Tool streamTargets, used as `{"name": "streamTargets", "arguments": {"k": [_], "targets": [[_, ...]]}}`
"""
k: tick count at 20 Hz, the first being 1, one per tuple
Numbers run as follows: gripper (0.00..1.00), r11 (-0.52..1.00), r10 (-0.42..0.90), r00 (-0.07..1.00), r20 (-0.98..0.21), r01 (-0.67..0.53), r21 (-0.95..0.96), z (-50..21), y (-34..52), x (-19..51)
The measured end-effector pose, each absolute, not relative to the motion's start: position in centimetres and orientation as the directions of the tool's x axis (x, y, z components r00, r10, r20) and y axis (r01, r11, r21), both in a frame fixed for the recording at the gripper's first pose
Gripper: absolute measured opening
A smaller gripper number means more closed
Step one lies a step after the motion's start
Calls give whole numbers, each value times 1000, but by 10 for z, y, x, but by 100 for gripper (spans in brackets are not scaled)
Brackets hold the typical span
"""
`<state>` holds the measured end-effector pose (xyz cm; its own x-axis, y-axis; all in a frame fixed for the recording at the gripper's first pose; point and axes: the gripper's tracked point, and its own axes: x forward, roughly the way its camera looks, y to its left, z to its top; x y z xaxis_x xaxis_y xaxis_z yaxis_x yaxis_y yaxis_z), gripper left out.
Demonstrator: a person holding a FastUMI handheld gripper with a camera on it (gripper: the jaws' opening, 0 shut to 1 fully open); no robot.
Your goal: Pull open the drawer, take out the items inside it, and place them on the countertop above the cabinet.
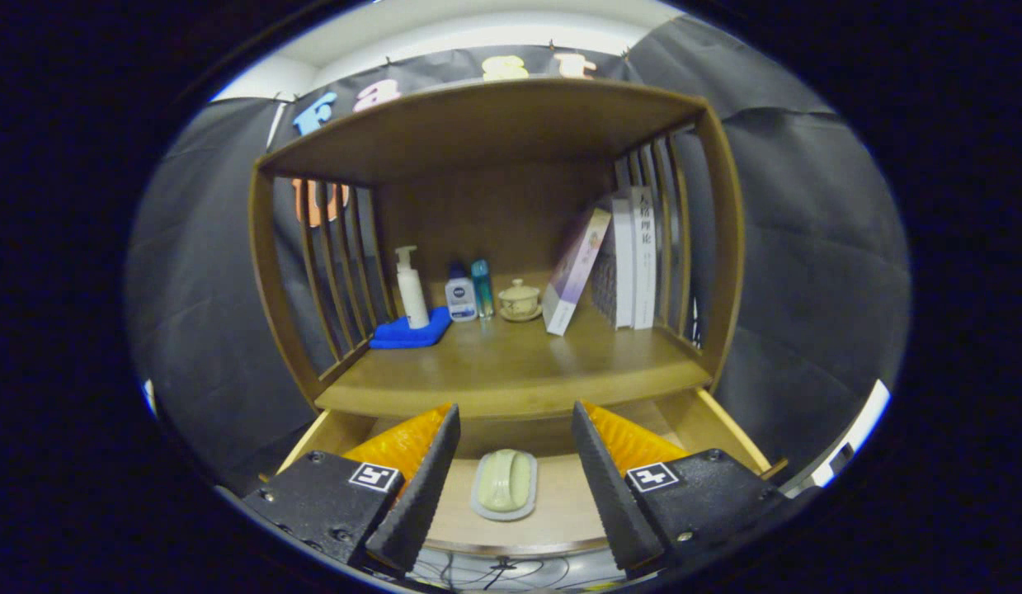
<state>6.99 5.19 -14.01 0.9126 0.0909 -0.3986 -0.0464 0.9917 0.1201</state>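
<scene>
Your gripper (511, 474) is spread wide, holding nothing, fingers either side of the open wood drawer (560, 511). Soap (504, 481), pale oval bar in a rounded dish, lies mid-drawer betw. fingers. Countertop (511, 367): smooth wood, bottles at back-left corner.

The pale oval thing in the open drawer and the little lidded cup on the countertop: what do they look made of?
The oval thing, lying between the open gripper's fingers, looks like a matte, pale green soap bar or moulded plastic on a grey tray; soft ridges, no glare. The lidded cup on the countertop looks like glazed ceramic, cream with a faint sheen. The drawer looks like smooth, light wood.
</scene>
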Motion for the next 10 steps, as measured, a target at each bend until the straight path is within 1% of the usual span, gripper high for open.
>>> {"name": "streamTargets", "arguments": {"k": [5, 8, 10], "targets": [[86, 992, 100, 829, -550, -42, 117, -176, 62, 105], [85, 992, 118, 752, -649, -59, 111, -208, 72, 114], [85, 990, 143, 677, -722, -81, 119, -230, 82, 112]]}}
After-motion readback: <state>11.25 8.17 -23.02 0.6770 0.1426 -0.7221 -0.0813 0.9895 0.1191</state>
